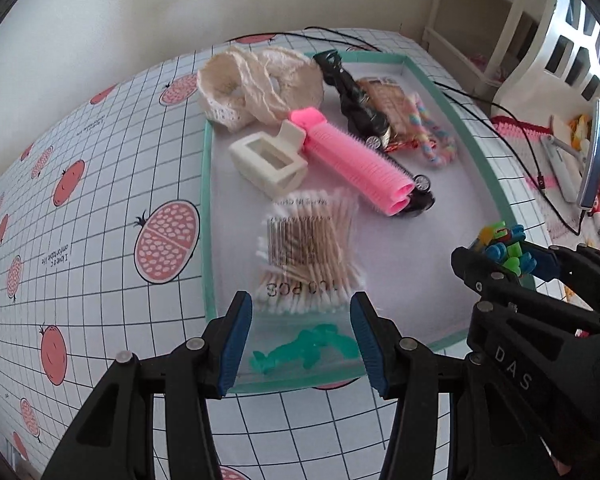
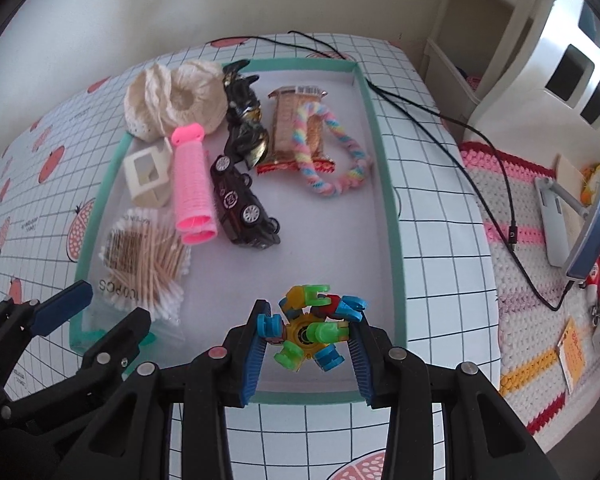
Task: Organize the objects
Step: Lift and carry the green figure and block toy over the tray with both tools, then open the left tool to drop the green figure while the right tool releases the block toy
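Right gripper (image 2: 310, 334): jaws narrowed onto one multicoloured plastic fidget spinner toy (image 2: 312, 322) with green, blue, yellow and red snap-on pieces, held over the near right part of the tray; whether the toy touches the floor cannot be told.

Left gripper (image 1: 300, 340): jaws wide, holding nothing, poised over the tray's near left corner, straddling one teal plastic clip-like piece (image 1: 304, 350) under clear film.

Container: one shallow white tray with a teal rim (image 2: 384, 168), on a grid-patterned tablecloth with pomegranate prints (image 1: 80, 208).

Step in hand, as judged: placing the spinner toy into the tray. Next move calls for lowering it onto the bare floor ahead, opening the jaws, and drawing back clear of the neighbouring items.

Contents, near to far:
- one clear bag of wooden-stemmed cotton swabs (image 1: 308, 256), just beyond the left gripper;
- one black toy car (image 2: 240, 208);
- one pink cylindrical hair roller (image 2: 192, 192), touching the car;
- one cream rectangular plastic claw clip (image 1: 268, 160);
- one pastel rainbow twisted rope loop (image 2: 328, 156), lying on one gold foil snack packet (image 2: 288, 120);
- one black glossy crumpled item (image 2: 244, 108), unidentified;
- two cream crocheted rounds (image 2: 176, 96), overhanging the far left corner.
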The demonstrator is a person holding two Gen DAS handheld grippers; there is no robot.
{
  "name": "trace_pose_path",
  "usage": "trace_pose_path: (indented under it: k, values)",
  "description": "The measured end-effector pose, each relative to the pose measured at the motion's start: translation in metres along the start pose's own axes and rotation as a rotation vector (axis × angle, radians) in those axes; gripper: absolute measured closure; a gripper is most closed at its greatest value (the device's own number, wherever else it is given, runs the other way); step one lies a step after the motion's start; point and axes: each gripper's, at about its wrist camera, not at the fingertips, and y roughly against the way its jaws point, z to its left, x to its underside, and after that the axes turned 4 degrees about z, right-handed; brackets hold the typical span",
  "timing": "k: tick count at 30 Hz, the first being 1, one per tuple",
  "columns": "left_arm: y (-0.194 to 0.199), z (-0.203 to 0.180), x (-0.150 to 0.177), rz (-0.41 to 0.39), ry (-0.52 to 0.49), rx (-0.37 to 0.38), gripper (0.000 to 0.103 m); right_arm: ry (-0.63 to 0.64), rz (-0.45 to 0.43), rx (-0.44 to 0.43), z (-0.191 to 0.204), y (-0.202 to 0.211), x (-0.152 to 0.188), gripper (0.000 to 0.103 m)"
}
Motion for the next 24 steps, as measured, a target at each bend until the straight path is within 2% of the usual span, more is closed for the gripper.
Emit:
trace_pose_path:
  k: [13,24]
  values:
    - [0.009,0.012,-0.001,-0.013,0.027,0.025,0.05,0.01,0.023,0.005,0.005,-0.005,0.003,0.061]
    - [0.023,0.029,-0.005,-0.047,0.095,0.048,0.05,0.016,-0.036,-0.012,0.012,0.015,0.0,0.059]
